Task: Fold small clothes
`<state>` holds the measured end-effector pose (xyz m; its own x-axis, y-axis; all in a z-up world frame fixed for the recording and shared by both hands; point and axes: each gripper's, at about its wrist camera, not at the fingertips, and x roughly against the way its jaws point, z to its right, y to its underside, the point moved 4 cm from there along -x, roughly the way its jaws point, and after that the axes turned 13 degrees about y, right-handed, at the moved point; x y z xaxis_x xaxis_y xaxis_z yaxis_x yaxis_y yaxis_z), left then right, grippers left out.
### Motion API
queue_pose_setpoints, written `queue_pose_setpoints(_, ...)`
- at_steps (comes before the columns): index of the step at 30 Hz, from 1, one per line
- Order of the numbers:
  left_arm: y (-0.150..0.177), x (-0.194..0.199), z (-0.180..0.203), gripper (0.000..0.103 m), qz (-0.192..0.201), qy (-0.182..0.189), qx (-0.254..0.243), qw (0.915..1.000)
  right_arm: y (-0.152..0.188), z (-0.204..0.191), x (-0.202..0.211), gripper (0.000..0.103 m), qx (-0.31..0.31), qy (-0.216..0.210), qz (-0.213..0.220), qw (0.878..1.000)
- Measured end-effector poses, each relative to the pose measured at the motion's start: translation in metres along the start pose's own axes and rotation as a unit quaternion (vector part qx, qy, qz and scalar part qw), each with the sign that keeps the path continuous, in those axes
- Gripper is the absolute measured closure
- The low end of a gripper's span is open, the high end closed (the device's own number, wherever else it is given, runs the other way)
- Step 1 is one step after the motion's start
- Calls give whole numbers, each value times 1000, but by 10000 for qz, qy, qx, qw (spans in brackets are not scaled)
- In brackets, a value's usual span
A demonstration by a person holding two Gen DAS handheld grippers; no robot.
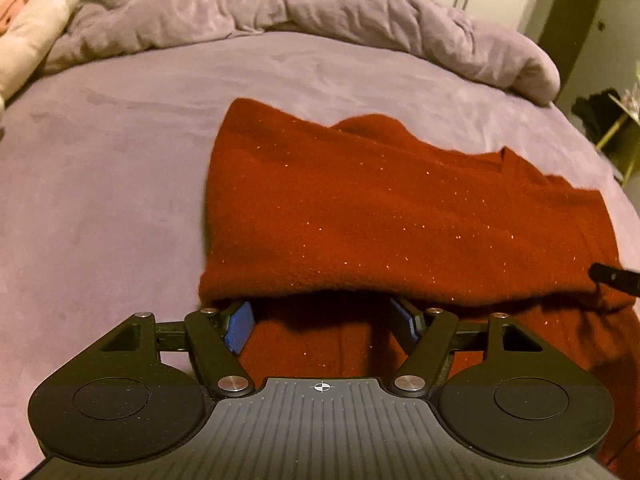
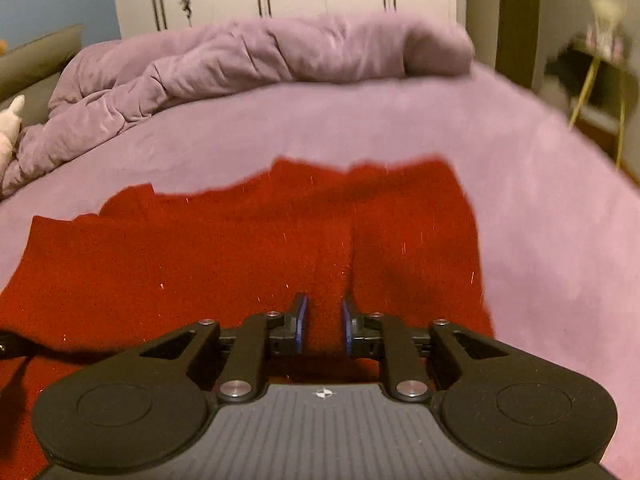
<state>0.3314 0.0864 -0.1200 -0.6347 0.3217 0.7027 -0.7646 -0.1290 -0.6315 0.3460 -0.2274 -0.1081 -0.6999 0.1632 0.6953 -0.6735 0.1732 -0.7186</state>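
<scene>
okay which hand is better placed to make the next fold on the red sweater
Right, probably. The right hand-held gripper has its jaws narrowed around a ridge of the red sweater, ready to lift. The left hand-held gripper stands wide, fingertips tucked under a loose flap, gripping nothing.

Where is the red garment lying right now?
The red garment lies on the purple bedsheet, right of centre in the left wrist view, in front of the rumpled purple duvet.

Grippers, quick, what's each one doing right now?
Left gripper: open, fingers wide under the red garment's folded edge.
Right gripper: shut on a ridge of red garment.
</scene>
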Motion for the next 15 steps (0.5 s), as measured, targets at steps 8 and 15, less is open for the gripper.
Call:
queue_pose_setpoints(8,-5,-4,-1,27,-269,-6,58,9996,-9,-6,-20,89,-158,-181,-161,9996)
queue_pose_setpoints(15,-12,1,11,25,-377,140,61,9992,-23,-19,9,96,1598,1534,1639,9613)
